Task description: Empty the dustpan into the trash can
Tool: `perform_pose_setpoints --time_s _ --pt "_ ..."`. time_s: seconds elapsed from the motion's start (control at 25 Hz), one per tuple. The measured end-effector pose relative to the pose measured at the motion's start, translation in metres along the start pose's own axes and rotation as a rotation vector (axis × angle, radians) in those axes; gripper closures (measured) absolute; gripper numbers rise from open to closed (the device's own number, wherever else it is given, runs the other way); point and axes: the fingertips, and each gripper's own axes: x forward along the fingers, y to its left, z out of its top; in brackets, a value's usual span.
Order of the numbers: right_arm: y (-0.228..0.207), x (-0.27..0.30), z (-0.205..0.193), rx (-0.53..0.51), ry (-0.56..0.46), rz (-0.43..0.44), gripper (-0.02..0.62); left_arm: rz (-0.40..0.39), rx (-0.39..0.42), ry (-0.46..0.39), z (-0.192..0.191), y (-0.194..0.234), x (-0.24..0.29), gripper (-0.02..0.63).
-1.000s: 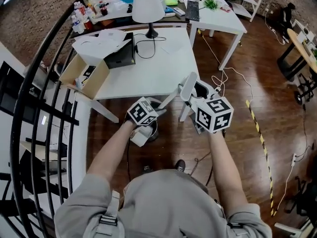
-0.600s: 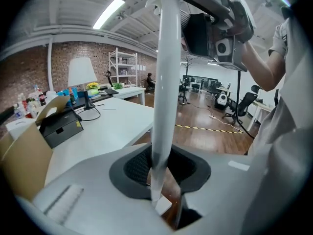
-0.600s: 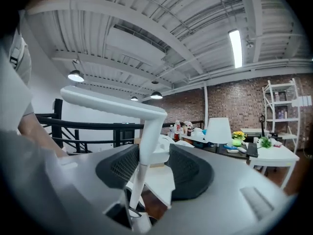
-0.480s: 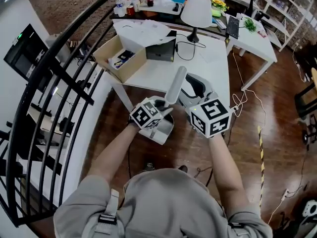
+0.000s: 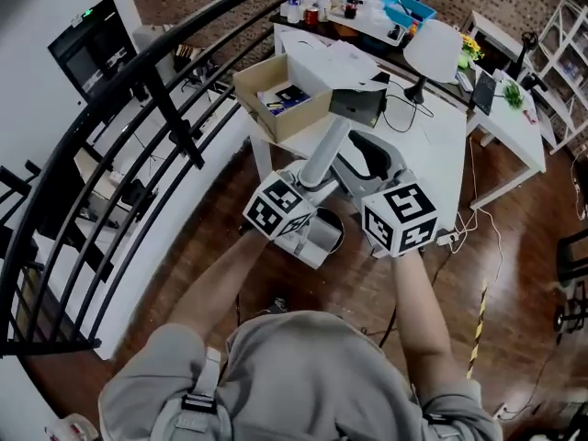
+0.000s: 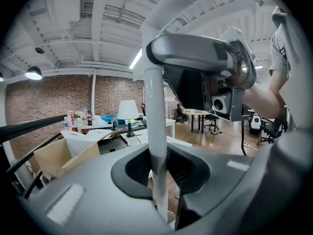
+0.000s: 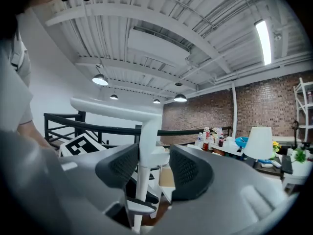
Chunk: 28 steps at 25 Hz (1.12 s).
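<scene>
The dustpan's long white-and-grey handle [image 5: 329, 145] stands tilted between my two grippers, in front of the table. My left gripper [image 5: 308, 186] has the thin white pole [image 6: 155, 111] between its jaws, and the jaws are closing on it. My right gripper [image 5: 367, 163] holds the same handle higher up, with the pole [image 7: 146, 136] between its dark pads. A white part [image 5: 308, 246] and a round dark-mouthed can [image 5: 329, 232] show under the left cube; both are mostly hidden. I cannot see the pan itself clearly.
A black railing [image 5: 138, 154] curves along the left. Ahead stands a white table [image 5: 441, 145] with a cardboard box [image 5: 280, 95] and a lamp [image 5: 432, 49]. Cables [image 5: 478, 219] run over the wooden floor at the right.
Both grippers have risen and swung left toward the railing with the handle. The handle now stands longer and more upright in view. The table has shifted to the upper right.
</scene>
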Motion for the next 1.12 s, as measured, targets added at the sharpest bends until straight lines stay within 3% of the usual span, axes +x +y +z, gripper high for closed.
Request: perform_pose_setpoints --time_s 0.16,0.28,0.68,0.88,1.12 --pt "0.022 0.007 0.031 0.011 -0.112 0.084 0.391 0.078 -0.037 -0.012 0.0 0.032 -0.039 0.535" --pt "0.024 0.009 0.042 0.035 -0.16 0.096 0.392 0.143 -0.056 -0.052 0.008 0.055 -0.075 0.535" --pt "0.028 0.04 0.008 0.133 -0.106 0.089 0.413 0.291 -0.075 -0.156 0.002 0.112 -0.158 0.537" --pt "0.042 0.06 -0.024 0.178 -0.04 0.114 0.425 0.335 -0.101 -0.106 -0.047 0.14 -0.166 0.537" --pt "0.101 0.096 -0.021 0.243 -0.044 0.329 0.414 0.356 -0.162 -0.027 -0.126 0.163 -0.151 0.537"
